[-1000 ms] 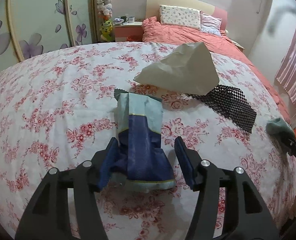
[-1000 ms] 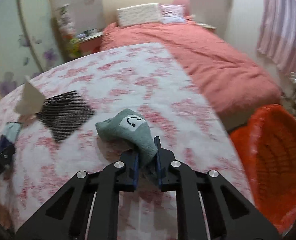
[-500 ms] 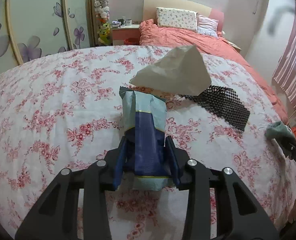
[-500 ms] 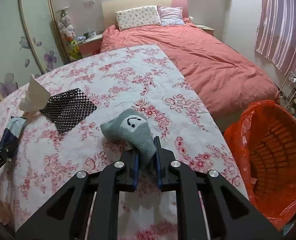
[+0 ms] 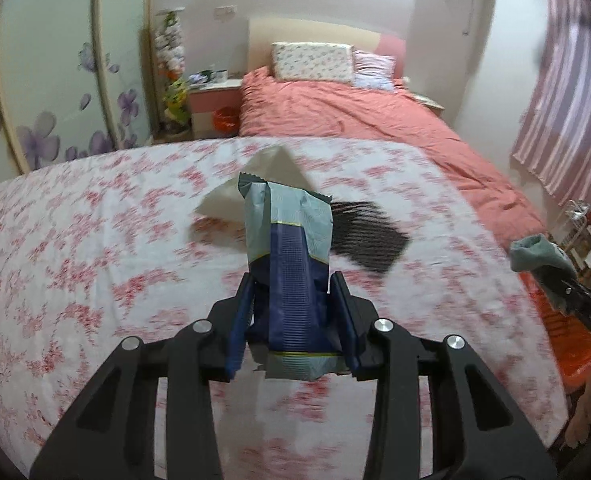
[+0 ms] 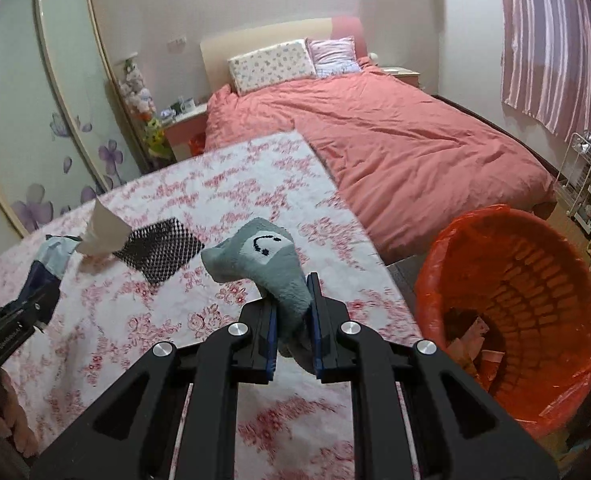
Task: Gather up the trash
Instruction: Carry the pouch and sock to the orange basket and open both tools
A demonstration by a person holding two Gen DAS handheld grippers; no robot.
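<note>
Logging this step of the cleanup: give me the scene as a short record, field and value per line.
left gripper: shut on blue snack wrapper, lifted off the floral cover
right gripper: shut on grey sock with a smiley face
bin: orange-lined bin to the right of the bed edge, some scraps already inside
still on the cover: crumpled paper, black mesh piece
</note>
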